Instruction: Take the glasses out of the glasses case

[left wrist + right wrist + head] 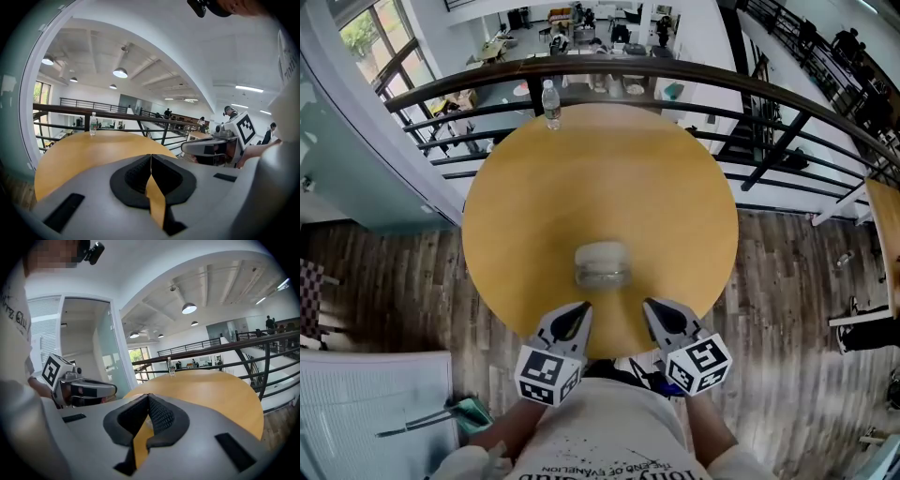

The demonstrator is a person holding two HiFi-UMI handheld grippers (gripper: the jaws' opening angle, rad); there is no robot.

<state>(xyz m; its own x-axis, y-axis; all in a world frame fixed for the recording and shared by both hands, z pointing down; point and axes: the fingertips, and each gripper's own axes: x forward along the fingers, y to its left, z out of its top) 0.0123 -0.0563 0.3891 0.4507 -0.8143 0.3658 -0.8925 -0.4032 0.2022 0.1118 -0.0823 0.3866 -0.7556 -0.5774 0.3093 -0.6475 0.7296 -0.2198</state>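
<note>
Left tongs (581, 306), right tongs (649, 304) (closed) face case (602, 263), bottle (550, 103).

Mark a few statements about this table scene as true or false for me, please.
1. The glasses case lies on the round table. True.
2. The left gripper is holding the case. False: its fingers are closed on nothing, short of the case.
3. A water bottle stands at the table's far edge. True.
4. The right gripper has its fingers spread wide. False: they are together.
</note>
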